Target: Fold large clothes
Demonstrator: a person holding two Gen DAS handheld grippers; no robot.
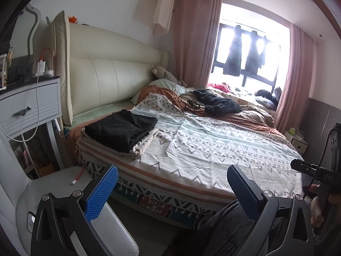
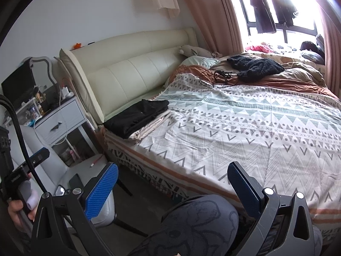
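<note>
In the left wrist view, the left gripper (image 1: pixel 172 178) hangs before the bed (image 1: pixel 213 149), fingers spread wide and empty — folded black clothes (image 1: pixel 121 129) lie stacked near the headboard (image 1: pixel 110 81). In the right wrist view, the right gripper (image 2: pixel 172 176) gapes likewise, holding nothing, above a knee (image 2: pixel 200 215) — the black stack (image 2: pixel 136 118) sits well beyond it.

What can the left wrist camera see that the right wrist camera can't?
Only the left wrist view shows the small white bedside cabinet past the bed's far side. Only the right wrist view shows a dark phone on the white chair and the person's patterned knee. Both show the folded black garment on a pale stack, the dark knit sweater, and open grippers: left gripper, right gripper.
</note>
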